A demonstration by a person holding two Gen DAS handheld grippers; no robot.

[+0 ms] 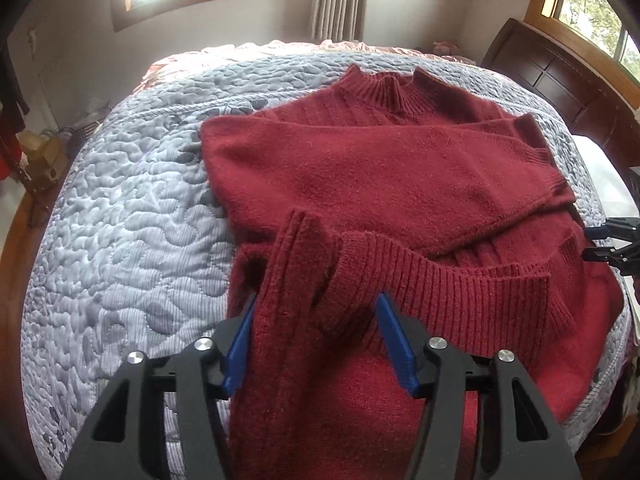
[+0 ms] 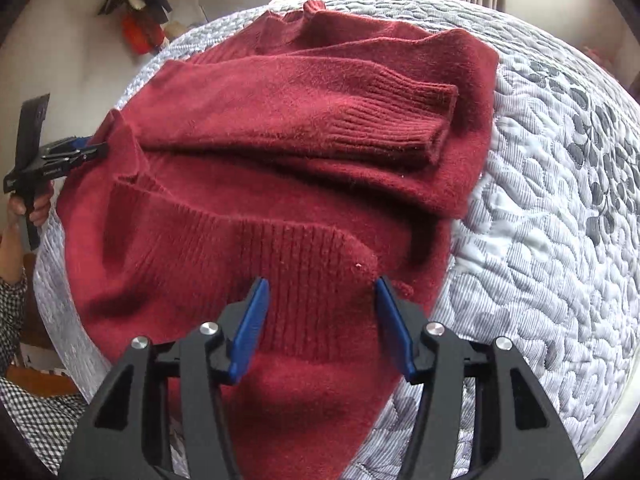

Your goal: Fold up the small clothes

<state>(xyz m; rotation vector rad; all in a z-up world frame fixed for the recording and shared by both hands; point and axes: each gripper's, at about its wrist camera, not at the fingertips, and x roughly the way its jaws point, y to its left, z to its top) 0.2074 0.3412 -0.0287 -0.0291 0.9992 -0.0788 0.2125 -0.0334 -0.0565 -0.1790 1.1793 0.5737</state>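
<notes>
Your red sweater (image 1: 392,168) lies flat on the grey quilted bedspread (image 1: 120,216), its long axis running away from you: the ribbed collar (image 1: 384,88) points toward the far edge of the bed, the ribbed hem (image 1: 440,280) toward you. Both sleeves are folded across the chest, one cuff (image 2: 404,120) lying on top near the sweater's right side. The hem is lifted and partly turned up over the body.

Your left gripper (image 1: 316,320) stands wide open, its blue pads on either side of a raised fold of the hem's left corner; the knit fills the gap and touches the left pad. Your right gripper (image 2: 320,304) is likewise spread wide, straddling the hem's right corner, with the ribbing between the pads, not pinched
</notes>
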